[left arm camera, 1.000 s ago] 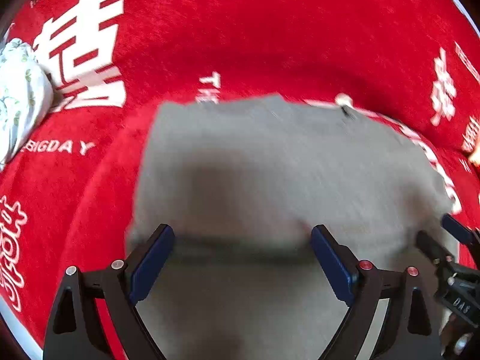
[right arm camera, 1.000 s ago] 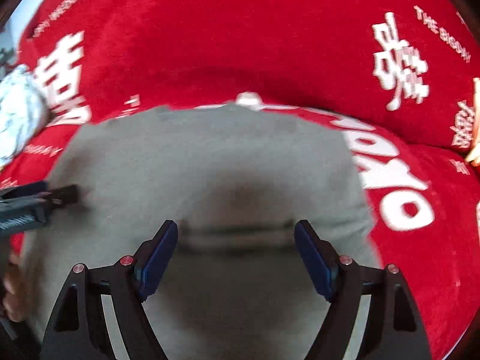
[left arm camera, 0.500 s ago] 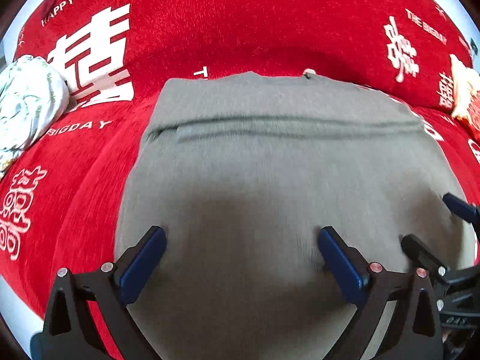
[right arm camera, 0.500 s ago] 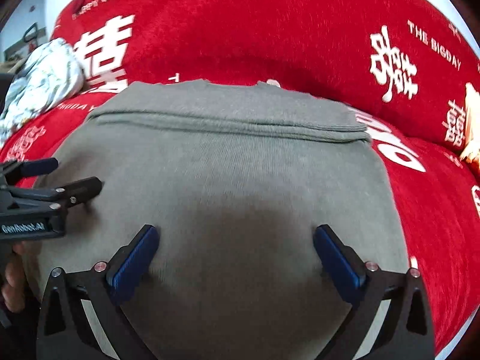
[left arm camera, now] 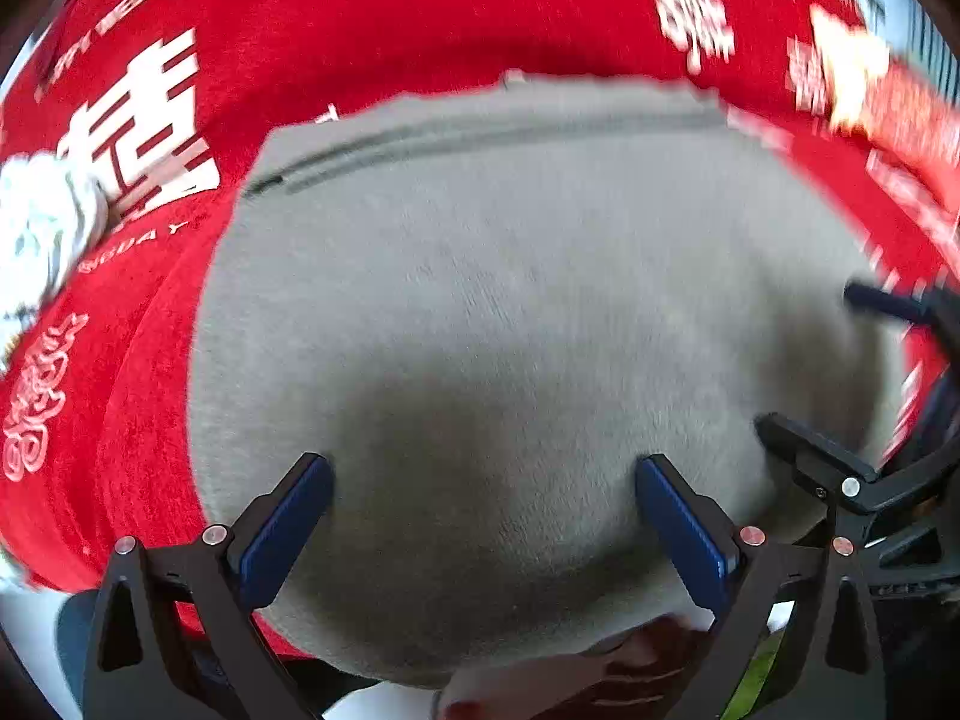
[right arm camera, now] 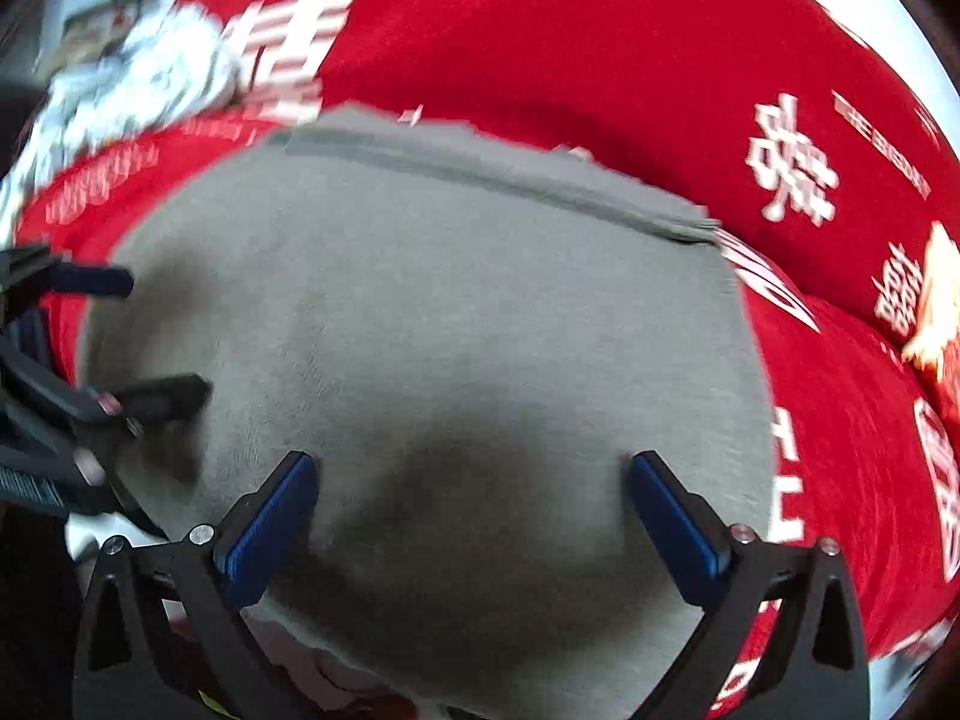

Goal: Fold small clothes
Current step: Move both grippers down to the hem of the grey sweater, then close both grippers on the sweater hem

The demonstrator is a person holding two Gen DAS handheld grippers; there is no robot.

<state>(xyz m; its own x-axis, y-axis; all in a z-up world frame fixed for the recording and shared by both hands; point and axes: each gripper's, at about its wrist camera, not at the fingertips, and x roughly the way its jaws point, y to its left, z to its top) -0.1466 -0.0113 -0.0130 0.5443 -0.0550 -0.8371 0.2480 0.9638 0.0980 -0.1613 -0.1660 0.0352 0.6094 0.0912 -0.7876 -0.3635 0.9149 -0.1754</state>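
Note:
A grey folded garment (left arm camera: 510, 300) lies flat on the red cloth, with a folded layer edge running across its far side; it also shows in the right wrist view (right arm camera: 432, 312). My left gripper (left arm camera: 483, 492) is open and empty above the garment's near part. My right gripper (right arm camera: 474, 492) is open and empty above the same garment, to the right of the left one. The right gripper's fingers show at the right edge of the left wrist view (left arm camera: 804, 450); the left gripper's fingers show at the left edge of the right wrist view (right arm camera: 162, 396).
A red cloth with white lettering (left arm camera: 420, 12) covers the surface. A white patterned bundle of fabric (left arm camera: 42, 228) lies at the far left, also in the right wrist view (right arm camera: 138, 84). An orange item (right arm camera: 936, 324) lies at the far right. The surface's near edge is just below the garment.
Both grippers have pulled back toward me and risen, open throughout. The garment's far fold edge, near the fingers a second ago, now lies far ahead.

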